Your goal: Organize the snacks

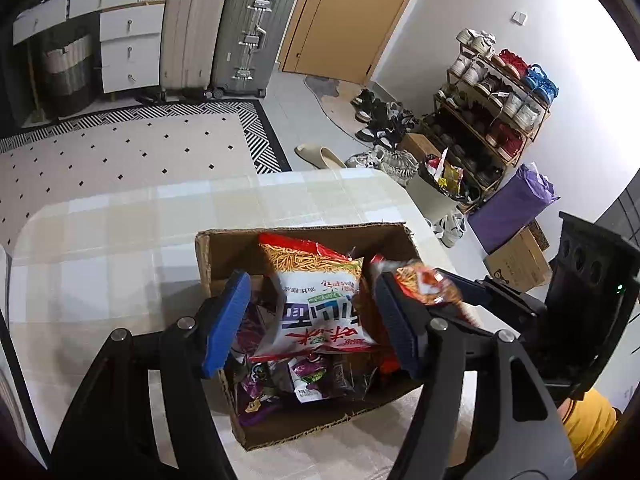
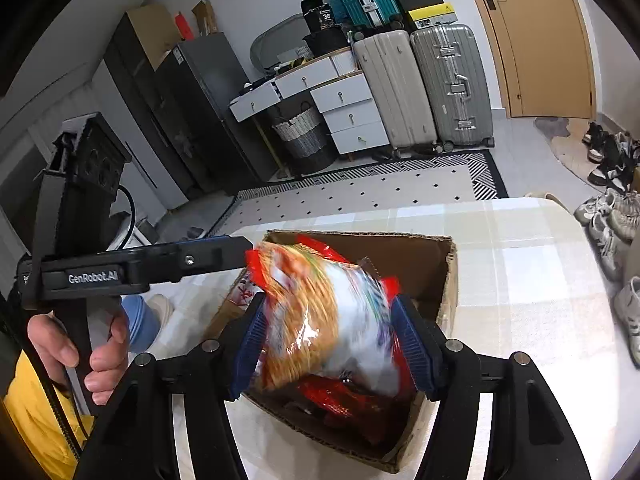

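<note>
An open cardboard box (image 1: 208, 264) stands on the checked tablecloth and holds several snack bags, red, white and purple. My left gripper (image 1: 312, 320) is open above the box, its blue pads either side of a red and white noodle-snack bag (image 1: 316, 288) that lies on top of the others. My right gripper (image 2: 332, 340) is shut on another orange, red and white snack bag (image 2: 328, 320), blurred, held just over the box (image 2: 444, 280). That gripper and its bag show at the right of the left wrist view (image 1: 424, 284).
The table (image 1: 100, 240) has rounded corners and ends just beyond the box. On the floor lie a patterned rug (image 1: 140, 148), suitcases (image 1: 252, 36), white drawers (image 1: 128, 48), a shoe rack (image 1: 492, 92) with loose shoes, and a purple bag (image 1: 512, 204).
</note>
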### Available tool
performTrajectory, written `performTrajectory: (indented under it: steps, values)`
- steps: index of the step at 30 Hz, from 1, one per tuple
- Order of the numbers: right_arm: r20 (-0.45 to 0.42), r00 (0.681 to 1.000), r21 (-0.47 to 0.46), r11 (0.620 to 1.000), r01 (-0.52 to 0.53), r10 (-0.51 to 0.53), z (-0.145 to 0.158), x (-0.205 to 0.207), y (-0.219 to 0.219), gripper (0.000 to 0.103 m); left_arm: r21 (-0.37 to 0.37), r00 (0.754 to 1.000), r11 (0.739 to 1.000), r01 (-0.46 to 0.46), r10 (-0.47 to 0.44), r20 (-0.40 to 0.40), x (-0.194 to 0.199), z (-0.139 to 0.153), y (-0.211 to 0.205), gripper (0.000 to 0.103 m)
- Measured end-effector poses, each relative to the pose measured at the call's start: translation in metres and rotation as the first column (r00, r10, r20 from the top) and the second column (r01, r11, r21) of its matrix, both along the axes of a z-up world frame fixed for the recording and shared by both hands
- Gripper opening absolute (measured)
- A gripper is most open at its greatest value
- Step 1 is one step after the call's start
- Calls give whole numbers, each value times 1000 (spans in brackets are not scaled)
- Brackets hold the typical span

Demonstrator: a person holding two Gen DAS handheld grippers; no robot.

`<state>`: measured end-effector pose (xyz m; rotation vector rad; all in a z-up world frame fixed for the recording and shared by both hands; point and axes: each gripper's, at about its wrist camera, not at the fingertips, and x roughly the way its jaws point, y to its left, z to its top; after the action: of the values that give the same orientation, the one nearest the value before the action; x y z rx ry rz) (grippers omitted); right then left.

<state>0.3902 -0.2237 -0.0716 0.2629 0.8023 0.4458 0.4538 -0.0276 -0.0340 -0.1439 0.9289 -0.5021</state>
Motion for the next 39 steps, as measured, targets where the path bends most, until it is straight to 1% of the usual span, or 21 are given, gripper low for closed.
performTrajectory:
  steps: [4,6,7,13,15,16,18,19,21,22,23,24,25,26,28,31,33,35,36,38,39]
  values:
    - [8,1000,-6,1000,3,-3,5,-1,1,67,14,999,1000,3,-3,38,-13,13,3,63]
    - [18,1000,5,1000,6,-6,8,-4,0,67,0,998,1000,11,-11,56,-20,19,5,65]
    - [25,1000,15,1000,6,-6,11,-6,-2,67,-4,998,1000,13,-13,61,-23,22,6,67]
    - [96,995,54,998,18,-24,39,-27,-8,69,-11,991,999,-37,38,129,-58,44,17,73]
    - [130,991,62,998,29,-36,53,-39,-10,70,-15,980,995,-96,97,176,-75,53,22,79]
    - [155,987,53,998,38,-46,61,-48,-10,72,-13,967,988,-152,151,207,-89,62,25,80]
    - [200,979,42,998,43,-50,75,-63,-9,77,-41,951,983,-180,185,249,-110,74,30,81]
    - [219,974,33,998,48,-54,82,-72,-8,80,-48,940,980,-191,197,278,-125,85,30,83]
    - [255,966,22,999,41,-45,96,-90,-4,80,-39,924,976,-215,216,316,-145,99,30,86]
    - [274,961,20,999,36,-40,103,-100,-3,80,-39,916,974,-223,223,335,-157,106,30,91]
    - [289,956,17,999,36,-40,108,-109,-2,80,-51,908,975,-217,220,357,-172,114,30,98]
    - [312,949,13,999,41,-43,114,-121,-2,84,-55,901,977,-207,212,377,-186,121,30,103]
    - [334,942,13,999,44,-46,118,-133,-2,92,-59,895,977,-205,211,394,-194,127,29,103]
    - [365,930,16,999,45,-48,122,-148,-2,97,-62,883,976,-208,214,418,-210,133,29,103]
    - [404,913,5,998,56,-54,125,-172,-2,98,-59,859,974,-219,221,461,-235,143,28,103]
    - [437,899,-27,998,55,-38,124,-205,0,101,-54,824,965,-256,247,510,-279,156,28,103]
    - [459,888,-69,995,71,-31,124,-228,4,102,-44,799,957,-287,265,539,-310,159,27,103]
    - [493,868,-107,987,124,-55,122,-251,8,102,-42,789,953,-299,272,551,-338,158,28,103]
    - [501,863,-111,984,136,-63,121,-259,8,102,-45,789,951,-306,280,548,-349,157,29,103]
    - [510,857,-104,984,144,-72,119,-277,9,102,-44,798,945,-325,299,524,-369,149,33,103]
    - [516,853,-101,983,155,-81,118,-285,10,102,-49,796,939,-341,316,516,-378,145,36,103]
